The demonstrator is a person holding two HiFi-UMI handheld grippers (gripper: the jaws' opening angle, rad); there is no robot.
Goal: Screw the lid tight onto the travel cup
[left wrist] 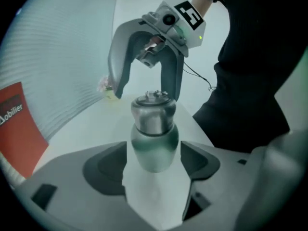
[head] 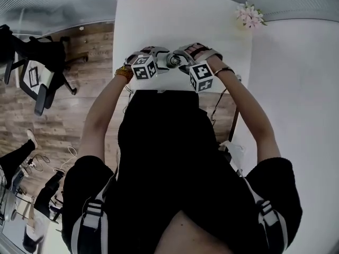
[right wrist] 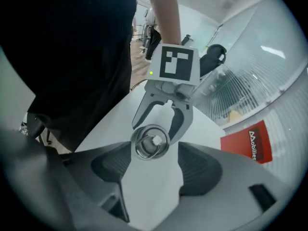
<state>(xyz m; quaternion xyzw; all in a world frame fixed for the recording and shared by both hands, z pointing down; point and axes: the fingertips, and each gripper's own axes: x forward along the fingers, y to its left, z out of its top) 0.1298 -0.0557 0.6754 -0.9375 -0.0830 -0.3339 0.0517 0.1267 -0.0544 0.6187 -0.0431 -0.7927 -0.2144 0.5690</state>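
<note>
The person is standing at the near edge of a white desk, holding both tools close together over it with the travel cup between them. The left gripper is coming at the cup from the side. Its jaws are closing on the rounded metal body, one pad against each flank, and so it is holding the cup. The cup is standing roughly upright in that grip. Whether its base is touching the desk I cannot tell.

The lid is sitting on top of the cup, a shiny round cap with a small ring and knob in the middle. The right gripper is pointing steeply down over it. Its jaws are standing wide, one on each side of the lid, and the pads are not pressing on it, with a gap showing at one side.

At the far end of the desk a small bunch of pale flowers is lying near the corner, and a red sign is leaning by the ribbed glass wall. A black office chair is standing on the wooden floor off to the person's left.
</note>
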